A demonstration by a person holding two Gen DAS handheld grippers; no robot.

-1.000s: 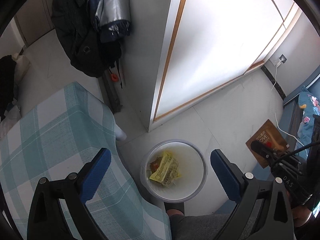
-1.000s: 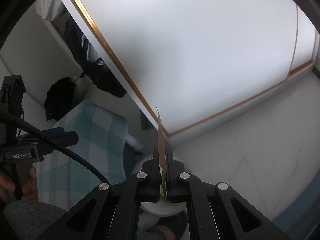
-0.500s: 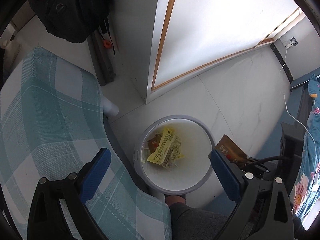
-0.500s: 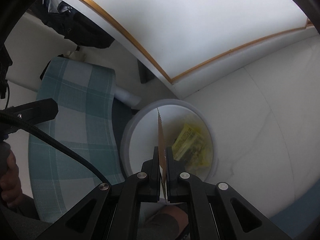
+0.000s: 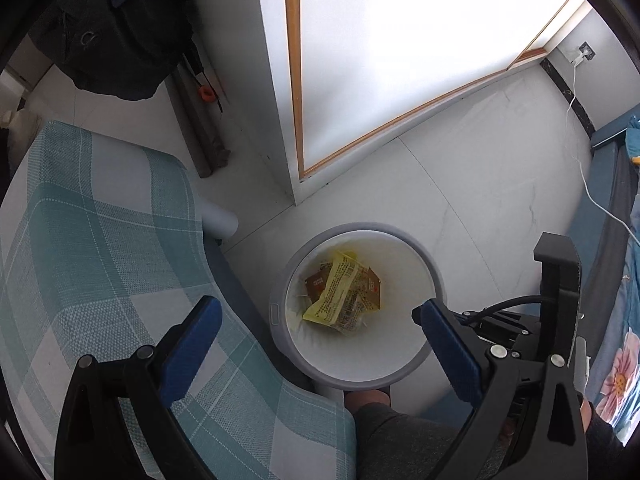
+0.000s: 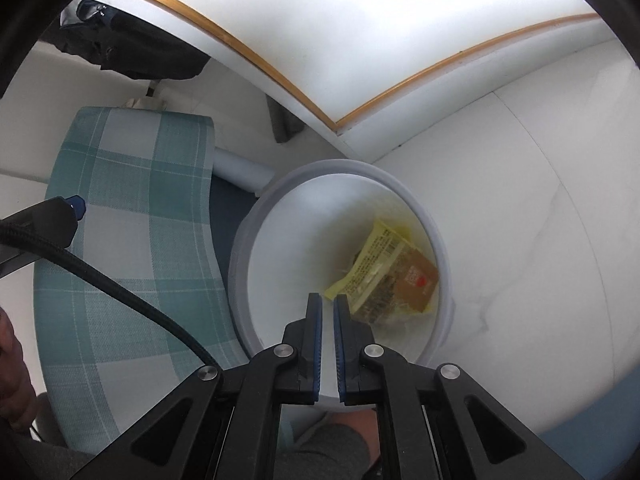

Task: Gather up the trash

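1. One white trash bin (image 5: 356, 372) is seen on the floor beside one checked counter (image 5: 100, 248).
2. Two wrappers are counted inside it: one yellow wrapper (image 6: 370, 266) and one brown wrapper (image 6: 414, 282), overlapping.
3. The left claw (image 5: 316, 316) is held wide apart, empty.
4. The right claw (image 6: 327, 300) is parted by a narrow gap above the bin, with nothing gripped.

Pale tiled floor (image 5: 472, 184); checked teal chair (image 5: 100, 248) — wood-trimmed white panel (image 5: 400, 40).

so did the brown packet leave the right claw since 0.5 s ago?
Yes. It dropped into the white round bin, now beside the yellow wrapper; right claw is empty.
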